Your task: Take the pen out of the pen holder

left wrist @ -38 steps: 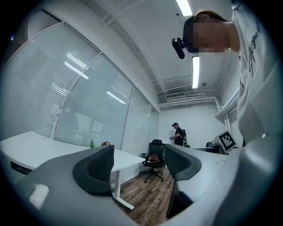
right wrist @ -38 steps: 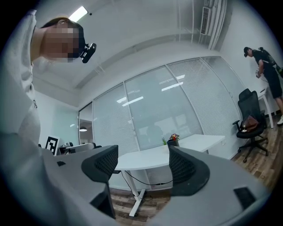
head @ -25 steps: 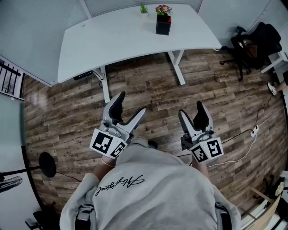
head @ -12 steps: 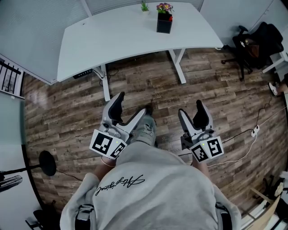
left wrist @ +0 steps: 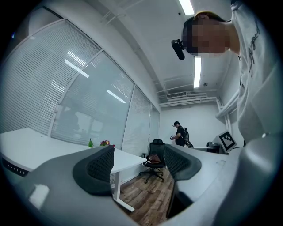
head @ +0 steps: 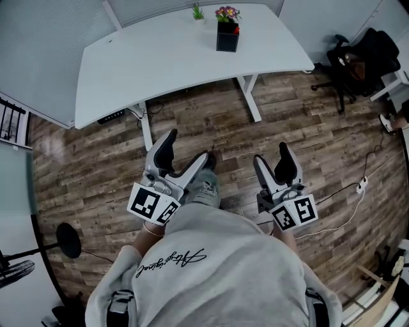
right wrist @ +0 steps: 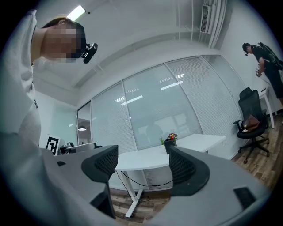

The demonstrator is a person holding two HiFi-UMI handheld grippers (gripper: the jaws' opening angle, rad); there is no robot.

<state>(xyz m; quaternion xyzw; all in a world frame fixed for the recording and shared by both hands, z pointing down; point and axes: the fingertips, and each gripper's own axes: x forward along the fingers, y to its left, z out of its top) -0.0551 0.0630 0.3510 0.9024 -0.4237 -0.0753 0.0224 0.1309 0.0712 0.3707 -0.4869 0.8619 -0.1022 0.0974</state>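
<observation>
A black pen holder (head: 228, 37) stands near the far edge of the white desk (head: 166, 57), with coloured flower-like tops sticking out; I cannot single out a pen at this distance. It also shows small in the left gripper view as the pen holder (left wrist: 105, 143) and in the right gripper view as the pen holder (right wrist: 170, 142). My left gripper (head: 185, 148) and right gripper (head: 271, 155) hover over the wooden floor, well short of the desk. Both are open and empty, as the left gripper (left wrist: 139, 161) and right gripper (right wrist: 143, 165) show.
A small green plant (head: 197, 11) stands behind the holder. A black office chair (head: 358, 60) with a bag on it stands at the right. A cable (head: 345, 204) runs along the floor. My shoe (head: 206, 182) is between the grippers. Another person (left wrist: 180, 133) stands far off.
My foot has stepped forward between the grippers. The desk has slid slightly left and down in the head view. Both grippers keep their pose and stay open.
</observation>
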